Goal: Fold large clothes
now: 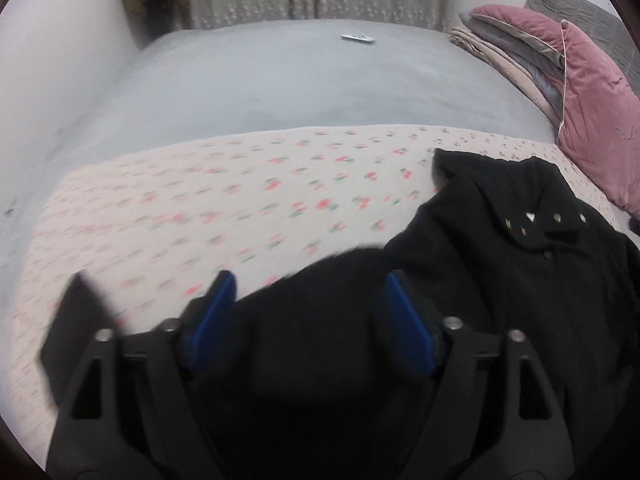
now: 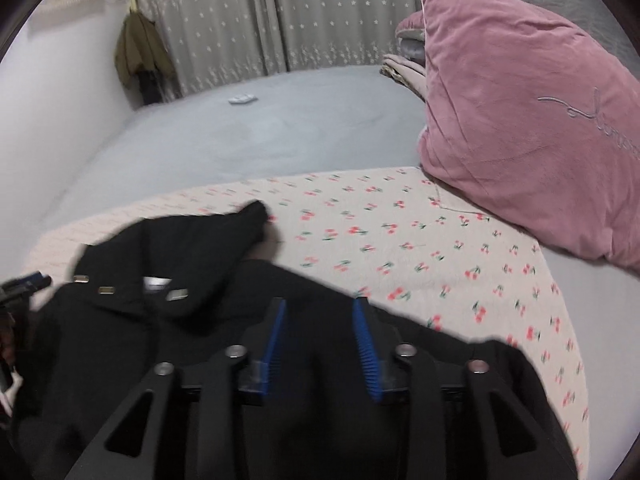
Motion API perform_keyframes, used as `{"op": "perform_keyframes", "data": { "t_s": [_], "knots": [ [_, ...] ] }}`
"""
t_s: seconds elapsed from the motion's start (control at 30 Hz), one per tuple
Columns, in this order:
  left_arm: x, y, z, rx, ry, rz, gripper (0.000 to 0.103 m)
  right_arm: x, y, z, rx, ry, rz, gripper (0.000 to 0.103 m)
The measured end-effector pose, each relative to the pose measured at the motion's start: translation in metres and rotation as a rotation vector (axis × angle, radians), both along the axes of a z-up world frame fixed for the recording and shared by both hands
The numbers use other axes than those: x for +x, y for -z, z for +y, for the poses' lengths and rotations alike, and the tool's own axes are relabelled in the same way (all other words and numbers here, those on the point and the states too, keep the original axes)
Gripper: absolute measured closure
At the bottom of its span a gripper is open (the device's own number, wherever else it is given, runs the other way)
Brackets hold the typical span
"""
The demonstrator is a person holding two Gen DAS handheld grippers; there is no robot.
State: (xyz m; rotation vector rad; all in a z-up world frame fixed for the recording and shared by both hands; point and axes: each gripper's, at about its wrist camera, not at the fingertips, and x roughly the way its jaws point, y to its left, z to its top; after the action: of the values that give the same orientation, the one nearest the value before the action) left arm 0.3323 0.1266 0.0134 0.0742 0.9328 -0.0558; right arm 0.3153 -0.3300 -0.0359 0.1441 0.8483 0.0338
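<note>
- Black heavy-cloth coat (image 1: 500, 264) with small metal studs along its collar fills the near part of both views, lying rumpled on a cream cherry-print cotton sheet (image 1: 208, 200) spread over the bed.
- Left gripper (image 1: 308, 320) hangs over the coat's near edge with its blue pads spread wide; black cloth shows between them, but neither pad presses on it.
- Right gripper (image 2: 320, 336) is likewise apart, its ribbed blue pads clear of the dark fabric beneath, so nothing is pinched.
- Judging by the bunched collar and the uneven outline, the coat looks laid down but not neatly folded; smoothing and the main folds seem still to do.
- Beyond the sheet lies the plain grey bedspread (image 1: 280, 76), with a small white remote-like object (image 1: 357, 38) far off.
- Large pink velvet cushion (image 2: 520, 112) leans at the right, beside a stack of folded beige and grey blankets (image 1: 504, 56).
</note>
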Motion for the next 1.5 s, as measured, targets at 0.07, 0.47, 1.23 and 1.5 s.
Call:
{"op": "perform_keyframes", "data": {
  "t_s": [0.07,0.47,1.23,1.5],
  "knots": [
    [-0.027,-0.012,0.020,0.028,-0.017,-0.003,0.022,-0.030,-0.019,0.012,0.016,-0.007,-0.038,0.033],
    [-0.070,-0.006,0.115,0.016,-0.230,0.070,0.019,-0.142,-0.042,0.079,0.087,-0.043,0.023,0.027],
    [-0.132,0.018,0.101,0.027,-0.258,0.070,0.094,-0.198,0.001,0.098,0.225,0.040,0.113,0.027],
    [-0.216,0.046,0.121,-0.101,-0.284,0.084,0.097,-0.211,0.007,0.099,0.231,0.046,0.123,0.027]
  ]
}}
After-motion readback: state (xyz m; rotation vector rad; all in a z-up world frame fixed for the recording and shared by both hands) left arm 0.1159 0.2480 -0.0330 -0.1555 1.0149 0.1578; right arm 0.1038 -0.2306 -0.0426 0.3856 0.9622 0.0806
